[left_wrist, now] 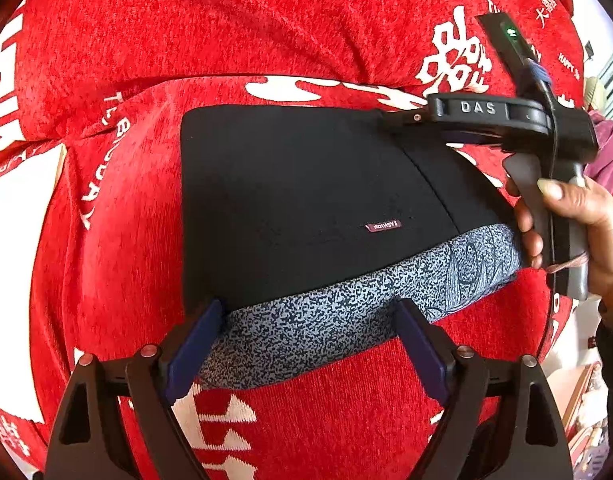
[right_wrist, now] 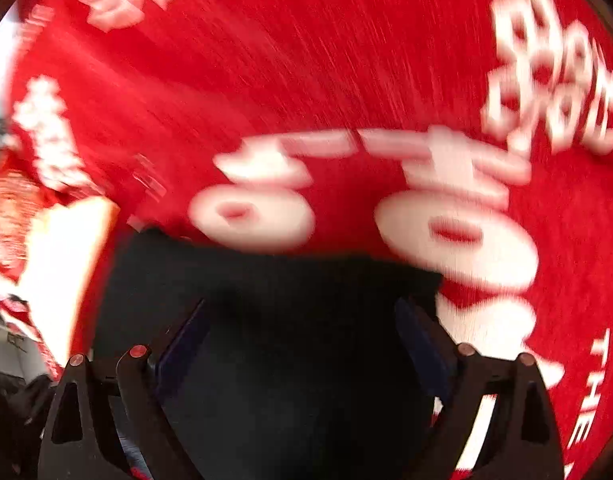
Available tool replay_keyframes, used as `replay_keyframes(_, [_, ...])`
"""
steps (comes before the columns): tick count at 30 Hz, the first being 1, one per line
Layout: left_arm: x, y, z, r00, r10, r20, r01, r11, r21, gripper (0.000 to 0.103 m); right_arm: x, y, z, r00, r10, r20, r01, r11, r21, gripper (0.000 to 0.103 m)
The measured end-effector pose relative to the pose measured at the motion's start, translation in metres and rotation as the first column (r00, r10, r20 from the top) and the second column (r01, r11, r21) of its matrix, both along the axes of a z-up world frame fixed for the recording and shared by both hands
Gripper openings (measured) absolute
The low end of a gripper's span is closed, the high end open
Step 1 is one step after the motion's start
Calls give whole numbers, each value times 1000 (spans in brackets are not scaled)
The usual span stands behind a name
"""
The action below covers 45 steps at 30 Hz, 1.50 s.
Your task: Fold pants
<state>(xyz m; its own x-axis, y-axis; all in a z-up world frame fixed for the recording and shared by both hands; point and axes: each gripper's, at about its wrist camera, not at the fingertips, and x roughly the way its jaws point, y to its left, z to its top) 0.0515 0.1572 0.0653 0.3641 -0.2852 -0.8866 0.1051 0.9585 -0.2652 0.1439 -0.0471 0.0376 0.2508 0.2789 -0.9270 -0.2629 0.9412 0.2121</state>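
Note:
The black pants lie folded into a compact block on the red blanket, with a grey speckled waistband along the near edge. My left gripper is open, its blue pads either side of the waistband, holding nothing. My right gripper shows in the left wrist view at the pants' far right corner. In the blurred right wrist view the right gripper is open over the black fabric, holding nothing.
A red blanket with white lettering covers the whole surface and is rumpled behind the pants. A pink cloth lies at the right edge. Room clutter shows past the blanket's right side.

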Motion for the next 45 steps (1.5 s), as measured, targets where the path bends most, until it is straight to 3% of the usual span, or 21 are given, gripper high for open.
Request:
replay_keyframes(3, [-4,2,6,1000,29,11,-29,999,16,88,-17,0,23,998,-6,70,6,1000,6,94])
replay_keyframes(5, [-9,1,12,998,54,30,-55,998,37,88,-46,0,54,986,13,167,-15,1000,12,95])
replay_keyframes(8, [-18,-4,21,994,67,81,-76,990,117,88,-92,7,86,958,30,285,5,993,-119,102])
replay_keyframes(10, [-24,-11,23,993,64,99,-81,982,171,88,-120,10,97,945,27,327,28,986,-163,102])
replay_keyframes(12, [-27,-12,24,994,49,97,-66,982,176,88,-139,10,100,938,17,346,50,982,-184,102])
replay_keyframes(15, [-35,-14,27,994,46,103,-64,982,179,88,-162,10,100,935,4,354,84,969,-231,102])
replay_keyframes(20, [-44,-9,26,994,72,78,-82,986,143,88,-180,7,84,957,-33,289,108,963,-245,102])
replay_keyframes(23, [-52,-3,28,984,119,129,-136,982,131,88,-189,8,76,962,-31,270,102,962,-255,102])
replay_keyframes(45, [-61,-8,36,984,124,129,-143,977,157,88,-194,16,66,971,-45,234,113,952,-285,102])
